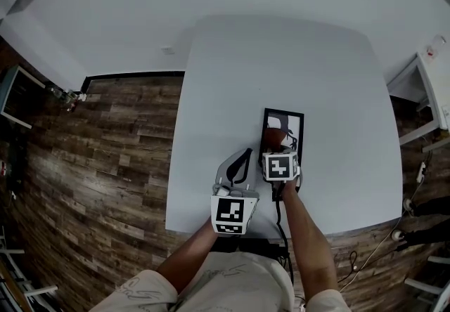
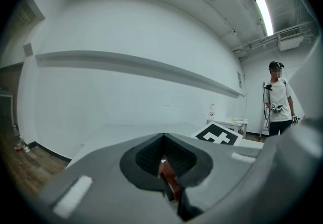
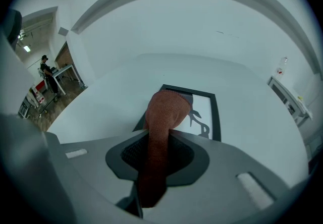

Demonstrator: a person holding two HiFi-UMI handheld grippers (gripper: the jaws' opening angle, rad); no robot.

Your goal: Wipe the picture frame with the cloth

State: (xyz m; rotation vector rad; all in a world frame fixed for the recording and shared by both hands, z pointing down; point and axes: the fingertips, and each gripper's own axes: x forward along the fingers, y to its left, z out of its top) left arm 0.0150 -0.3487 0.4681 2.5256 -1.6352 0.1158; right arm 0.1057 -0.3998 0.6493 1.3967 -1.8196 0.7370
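A black picture frame (image 1: 299,123) (image 3: 217,114) lies flat on the white table (image 1: 232,79), holding a white print with a dark figure. My right gripper (image 1: 275,150) (image 3: 157,156) is shut on a rust-brown cloth (image 1: 274,138) (image 3: 164,111). The cloth's bunched end hangs out past the jaws over the frame's near left part and hides it. My left gripper (image 1: 236,167) (image 2: 164,161) hovers to the left of the frame near the table's front edge, tilted up toward the wall. Its jaws stand together, with only a reddish sliver showing in the slit.
The right gripper's marker cube (image 2: 218,135) shows beside the left jaws. A person (image 2: 277,100) stands at the far right by a small white table (image 2: 229,123). Another person (image 3: 46,69) stands near desks far left. Wooden floor (image 1: 105,156) surrounds the table.
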